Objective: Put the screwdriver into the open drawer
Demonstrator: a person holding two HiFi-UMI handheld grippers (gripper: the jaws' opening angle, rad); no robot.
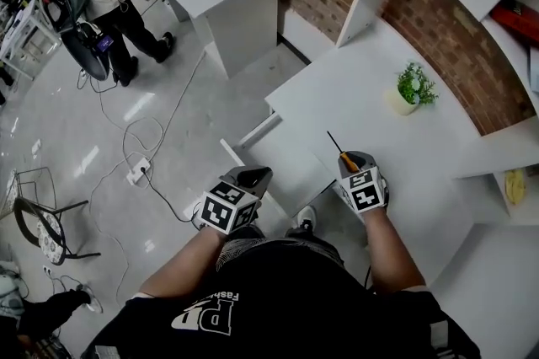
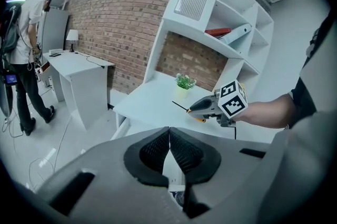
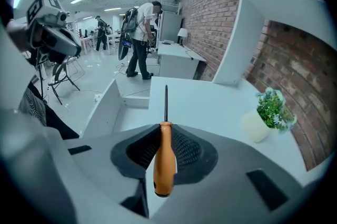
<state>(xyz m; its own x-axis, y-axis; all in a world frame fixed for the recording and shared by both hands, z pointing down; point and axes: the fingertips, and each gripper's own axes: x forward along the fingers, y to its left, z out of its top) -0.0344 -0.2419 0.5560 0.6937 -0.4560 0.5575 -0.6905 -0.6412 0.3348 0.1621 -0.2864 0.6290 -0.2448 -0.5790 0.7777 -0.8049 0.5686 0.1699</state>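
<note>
Between right gripper (image 3: 165, 128) fingers (image 3: 185, 150): screwdriver (image 3: 164, 164) (orange handle)

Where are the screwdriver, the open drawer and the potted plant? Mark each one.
screwdriver (image 3: 164, 160): right gripper view, on the orange handle.
open drawer (image 3: 102, 108): right gripper view, on its white side wall.
potted plant (image 3: 273, 107): right gripper view, on the green leaves.

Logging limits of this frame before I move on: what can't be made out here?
Drawer, near end: head view, left gripper covers it; left gripper view, its own body blocks most.
Screwdriver tip type: too small in every view.
Red item on shelf: head view, cut by right edge.
Yellow thing at right: head view, too small to name.
</note>
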